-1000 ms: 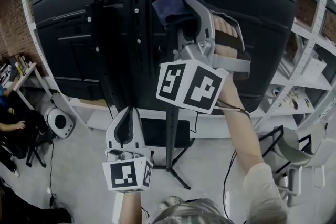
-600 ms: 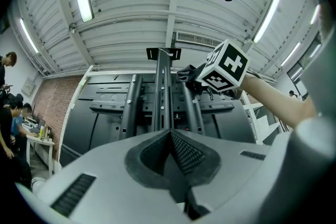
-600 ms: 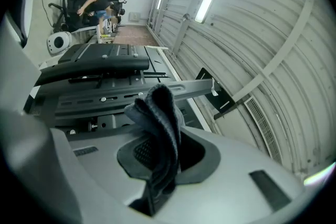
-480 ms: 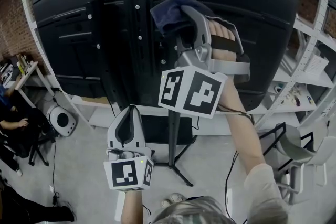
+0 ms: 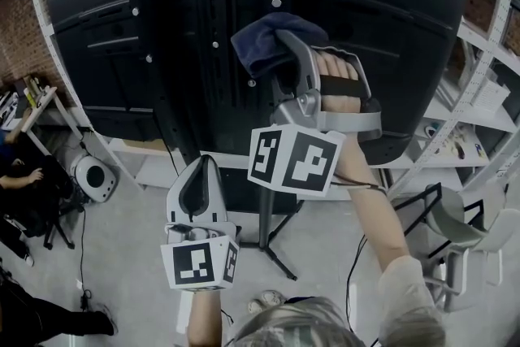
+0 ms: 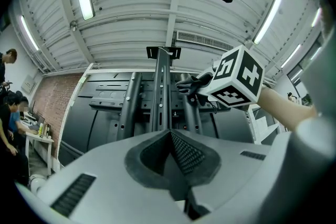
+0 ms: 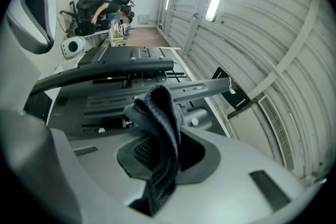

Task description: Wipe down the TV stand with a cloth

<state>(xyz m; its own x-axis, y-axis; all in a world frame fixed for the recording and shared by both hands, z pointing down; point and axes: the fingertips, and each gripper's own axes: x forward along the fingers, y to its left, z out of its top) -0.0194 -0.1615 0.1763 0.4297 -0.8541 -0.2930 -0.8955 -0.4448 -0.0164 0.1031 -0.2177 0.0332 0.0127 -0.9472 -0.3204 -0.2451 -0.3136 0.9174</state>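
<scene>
The black TV stand's upright column (image 5: 207, 53) runs up the back of a large dark TV (image 5: 390, 20); its legs (image 5: 272, 256) rest on the grey floor. My right gripper (image 5: 283, 41) is shut on a dark blue cloth (image 5: 262, 43) and holds it against the stand's bars right of the column. In the right gripper view the cloth (image 7: 160, 113) hangs out of the jaws in front of the bars (image 7: 105, 73). My left gripper (image 5: 197, 184) is lower, near the stand's foot, shut and empty. Its view looks up the column (image 6: 160, 92).
White shelving (image 5: 479, 53) stands at the right and a white rack post (image 5: 49, 53) at the left. People sit at the far left (image 5: 20, 183), beside a round white device (image 5: 93, 179) on the floor. A grey chair (image 5: 455, 232) is at the lower right.
My right gripper has slid the cloth downward along the stand's bars. The left gripper has barely shifted and stays shut.
</scene>
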